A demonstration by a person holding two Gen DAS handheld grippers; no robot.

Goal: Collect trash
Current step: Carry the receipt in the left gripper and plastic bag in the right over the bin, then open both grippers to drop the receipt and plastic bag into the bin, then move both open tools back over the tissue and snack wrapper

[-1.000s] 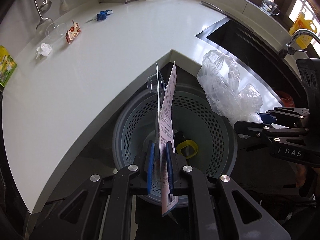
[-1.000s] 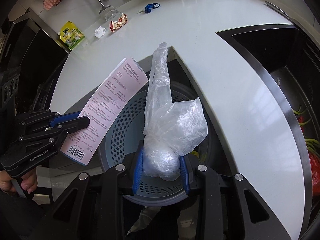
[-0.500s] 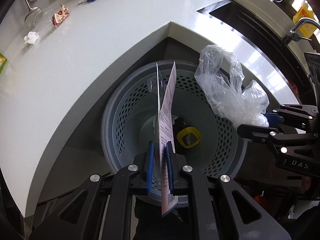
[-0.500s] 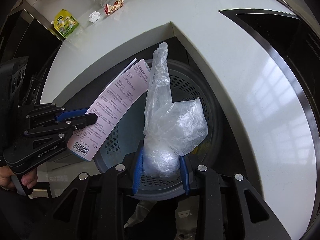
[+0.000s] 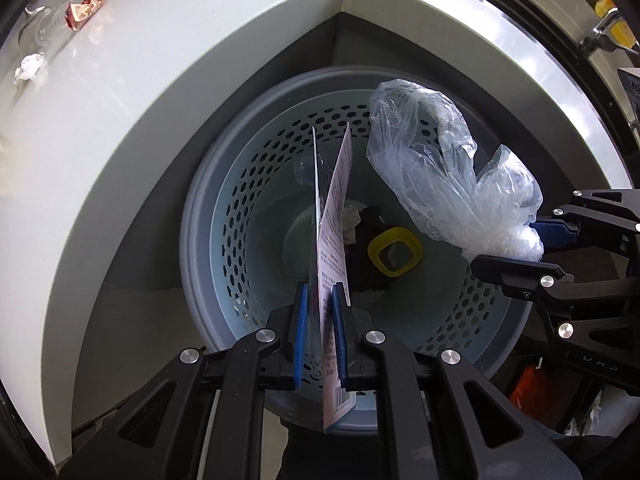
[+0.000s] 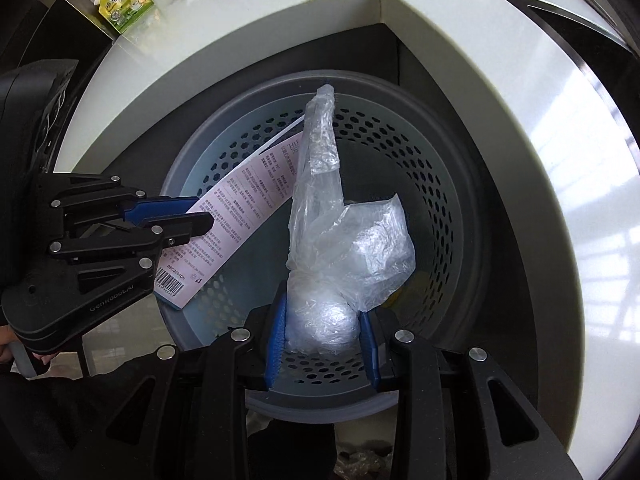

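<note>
Both grippers loaded, held over the bin mouth.

Left gripper (image 5: 320, 332) nearly closed, pinching a pink printed card (image 6: 236, 216) edge-on; a clear plastic layer seems attached to it, hard to resolve. Right gripper (image 6: 322, 330) partly closed, squeezing a crumpled clear bag (image 6: 348, 248). Perforated bin (image 5: 248, 184) sits below the inner corner of the white counter (image 5: 132, 92). Bin bottom: yellow ring (image 5: 396, 252), dark scraps partly hidden by the card. Wrapper (image 5: 85, 7) and tissue wad (image 5: 30, 66) near counter's far edge.
</note>
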